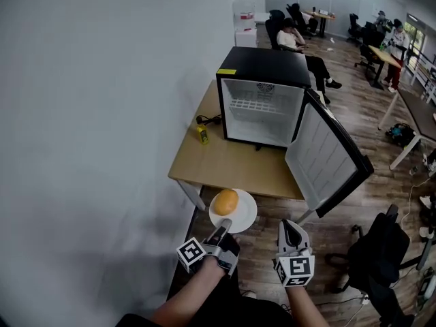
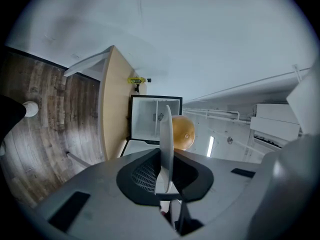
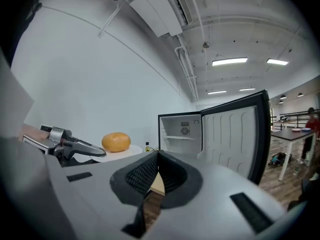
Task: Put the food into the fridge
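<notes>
Already the fridge stands on the desk toward its far right corner, its door swung wide; only a bare shelf shows inside; the left gripper is clamped on the rim of a white plate, which carries the round orange food in the air just off the desk's near edge; the right gripper is closed on nothing; by my reckoning, carrying the food in and closing the door remain.
</notes>
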{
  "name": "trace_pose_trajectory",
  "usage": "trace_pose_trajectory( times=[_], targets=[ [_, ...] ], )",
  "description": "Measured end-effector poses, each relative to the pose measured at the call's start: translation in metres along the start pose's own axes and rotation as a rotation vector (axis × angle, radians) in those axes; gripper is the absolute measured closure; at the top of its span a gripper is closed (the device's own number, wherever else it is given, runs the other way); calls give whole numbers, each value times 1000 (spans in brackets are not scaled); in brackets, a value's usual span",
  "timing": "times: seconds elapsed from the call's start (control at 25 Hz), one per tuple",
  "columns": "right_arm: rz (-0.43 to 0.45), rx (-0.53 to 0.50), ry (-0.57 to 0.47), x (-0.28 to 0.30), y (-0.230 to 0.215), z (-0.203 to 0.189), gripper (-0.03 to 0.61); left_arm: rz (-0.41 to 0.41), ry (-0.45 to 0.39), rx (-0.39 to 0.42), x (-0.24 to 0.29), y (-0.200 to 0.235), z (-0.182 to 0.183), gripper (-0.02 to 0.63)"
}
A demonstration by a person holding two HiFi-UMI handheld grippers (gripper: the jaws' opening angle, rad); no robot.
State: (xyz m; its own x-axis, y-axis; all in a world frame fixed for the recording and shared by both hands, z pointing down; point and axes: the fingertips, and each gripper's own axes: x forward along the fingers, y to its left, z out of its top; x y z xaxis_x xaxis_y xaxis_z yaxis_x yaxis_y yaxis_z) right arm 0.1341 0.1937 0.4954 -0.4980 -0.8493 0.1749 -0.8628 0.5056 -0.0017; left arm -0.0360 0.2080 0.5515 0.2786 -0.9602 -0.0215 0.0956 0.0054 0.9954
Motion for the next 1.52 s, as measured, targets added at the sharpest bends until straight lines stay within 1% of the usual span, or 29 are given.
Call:
trace_pose_trajectory(
  times=[0.2, 0.4, 0.52, 0.68, 0.76, 0.92, 1.04, 1.16, 1.28, 1.44, 1.52],
  targets=[
    [-12, -18, -6, 56, -15, 11, 520, -11, 22, -9, 53, 6, 30, 588],
    [-29, -6, 2, 112, -23, 22, 520, -8, 45, -12, 98, 5, 66, 588],
    [-34, -8, 16, 140, -28, 24, 520, 4, 66, 3, 123, 8, 78, 588],
    [-46, -46, 38, 173, -27, 31, 520, 17, 100, -8, 150, 10, 95, 588],
    [-58, -46, 47, 188, -28, 33, 520, 29, 121, -4, 161, 13, 103, 588],
    [-82, -36, 63, 212, -33, 33, 520, 30, 159, -9, 182, 15, 114, 588],
    [-110, -21, 67, 225, -38, 33, 520, 60, 195, 10, 195, 25, 124, 588],
    [-135, -1, 66, 235, -43, 32, 520, 36, 223, 8, 215, 19, 127, 588],
    [-146, 12, 63, 243, -48, 32, 520, 37, 241, 23, 231, 18, 130, 588],
    [-146, 22, 46, 257, -53, 36, 520, 3, 254, 36, 256, 9, 134, 588],
    [-141, 21, 36, 264, -57, 38, 520, 13, 255, 48, 266, 8, 136, 588]
  ],
)
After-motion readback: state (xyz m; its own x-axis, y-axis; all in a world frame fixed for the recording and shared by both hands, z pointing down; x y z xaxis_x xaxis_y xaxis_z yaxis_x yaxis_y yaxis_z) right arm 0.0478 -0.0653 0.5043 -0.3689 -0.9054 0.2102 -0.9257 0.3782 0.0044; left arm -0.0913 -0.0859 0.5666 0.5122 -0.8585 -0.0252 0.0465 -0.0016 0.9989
